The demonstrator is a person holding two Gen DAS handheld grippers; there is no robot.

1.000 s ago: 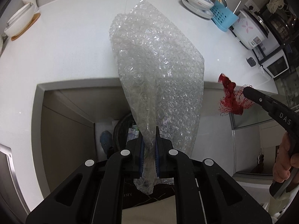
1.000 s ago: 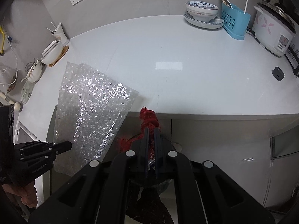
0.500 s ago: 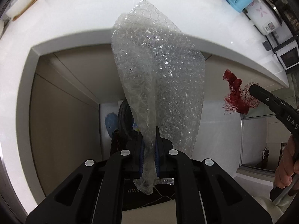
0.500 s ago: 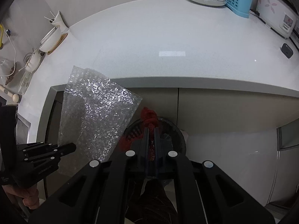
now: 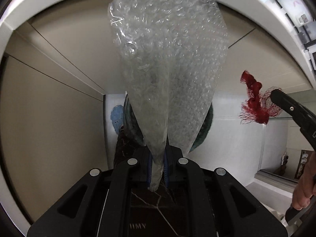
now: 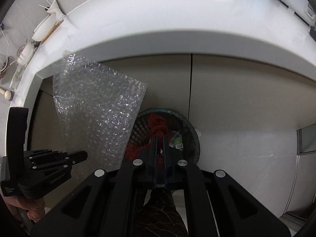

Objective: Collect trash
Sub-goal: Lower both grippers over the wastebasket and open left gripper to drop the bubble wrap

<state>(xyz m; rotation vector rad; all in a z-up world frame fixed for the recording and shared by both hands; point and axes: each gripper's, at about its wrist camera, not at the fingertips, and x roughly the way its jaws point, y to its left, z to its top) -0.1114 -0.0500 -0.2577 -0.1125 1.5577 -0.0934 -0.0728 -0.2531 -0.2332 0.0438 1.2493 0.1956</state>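
Observation:
My left gripper (image 5: 158, 154) is shut on a sheet of clear bubble wrap (image 5: 169, 59) that stands up in front of it. The sheet also shows in the right wrist view (image 6: 96, 110), with the left gripper (image 6: 79, 156) below it. My right gripper (image 6: 160, 138) is shut on a red mesh net (image 6: 157, 121); in the left wrist view the net (image 5: 254, 100) hangs from the right gripper (image 5: 276, 96). Both are held above a round dark mesh trash bin (image 6: 189, 126) on the floor, partly hidden behind the bubble wrap in the left wrist view (image 5: 205, 130).
The white countertop edge (image 6: 177, 23) curves overhead, with beige cabinet doors (image 6: 246, 90) beneath it. A green-labelled wrapper (image 6: 176, 140) lies in the bin. A blue slipper (image 5: 116, 118) lies left of the bin. White floor tiles (image 6: 246, 148) lie to the right.
Both grippers have come down from counter height to below the counter edge, over the bin. They still hold the bubble wrap and the red net.

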